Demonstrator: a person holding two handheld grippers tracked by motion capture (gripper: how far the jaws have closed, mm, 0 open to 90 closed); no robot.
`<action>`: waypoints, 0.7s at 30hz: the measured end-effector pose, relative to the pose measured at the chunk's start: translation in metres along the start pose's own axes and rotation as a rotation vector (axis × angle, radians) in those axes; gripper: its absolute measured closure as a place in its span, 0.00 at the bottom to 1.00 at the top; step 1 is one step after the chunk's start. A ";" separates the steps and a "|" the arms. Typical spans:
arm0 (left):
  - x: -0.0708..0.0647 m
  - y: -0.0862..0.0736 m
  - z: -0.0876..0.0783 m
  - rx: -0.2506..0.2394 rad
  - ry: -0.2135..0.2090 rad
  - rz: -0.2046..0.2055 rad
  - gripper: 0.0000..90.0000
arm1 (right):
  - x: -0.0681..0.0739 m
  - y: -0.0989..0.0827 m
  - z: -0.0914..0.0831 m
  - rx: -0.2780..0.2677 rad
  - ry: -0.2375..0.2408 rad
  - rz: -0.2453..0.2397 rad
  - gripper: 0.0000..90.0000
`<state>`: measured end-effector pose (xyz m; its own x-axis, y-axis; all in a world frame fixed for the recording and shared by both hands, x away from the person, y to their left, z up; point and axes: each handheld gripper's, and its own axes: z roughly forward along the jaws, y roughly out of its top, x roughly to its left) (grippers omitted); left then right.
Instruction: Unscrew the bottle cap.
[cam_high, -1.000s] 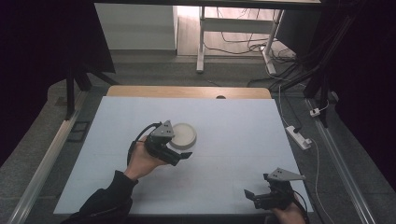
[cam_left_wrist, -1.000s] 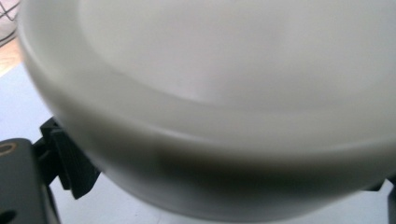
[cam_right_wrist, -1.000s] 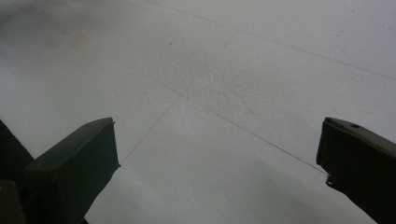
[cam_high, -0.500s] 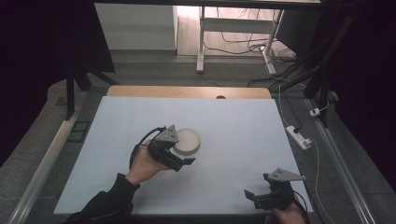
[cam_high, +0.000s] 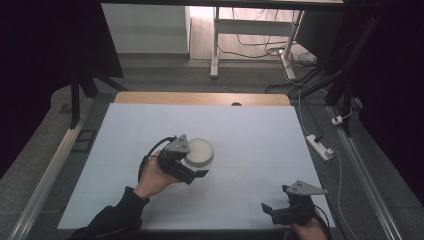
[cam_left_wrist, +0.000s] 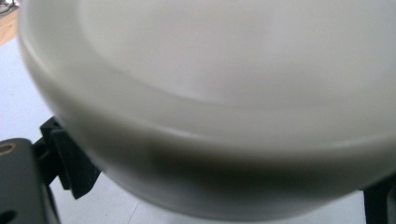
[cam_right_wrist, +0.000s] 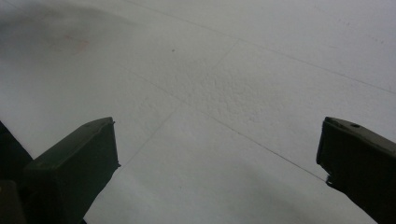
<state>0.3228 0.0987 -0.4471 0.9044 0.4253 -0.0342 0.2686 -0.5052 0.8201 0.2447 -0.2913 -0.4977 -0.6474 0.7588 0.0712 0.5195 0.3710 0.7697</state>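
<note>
White plastic bowl (cam_high: 199, 151) sits between the jaws of my left claw (cam_high: 192, 167), spread around it. Next: close squarely, then lift. My right claw (cam_high: 272, 210) rests spread on the desk (cam_high: 260, 135).

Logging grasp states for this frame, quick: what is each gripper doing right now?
Left gripper: at the white bowl, jaws either side of it; a firm grip cannot be told.
Right gripper: open, holding nothing, over the bare table.

Smooth glossy white bowl (cam_high: 198, 151), matt grainy white tabletop (cam_high: 260, 130).
</note>
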 end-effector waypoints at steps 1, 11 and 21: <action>0.000 0.000 0.000 -0.002 -0.001 -0.001 0.08 | 0.000 0.000 0.000 -0.007 0.003 0.002 0.00; 0.001 -0.001 -0.003 -0.008 0.000 -0.007 0.08 | 0.008 0.008 -0.001 -0.037 0.044 -0.023 0.00; 0.000 -0.002 -0.002 -0.005 -0.002 -0.007 0.08 | 0.017 0.018 0.003 -0.061 0.101 -0.034 0.00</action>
<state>0.3221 0.1011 -0.4478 0.9030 0.4277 -0.0413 0.2737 -0.4984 0.8226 0.2445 -0.2707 -0.4846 -0.7184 0.6875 0.1061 0.4638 0.3598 0.8096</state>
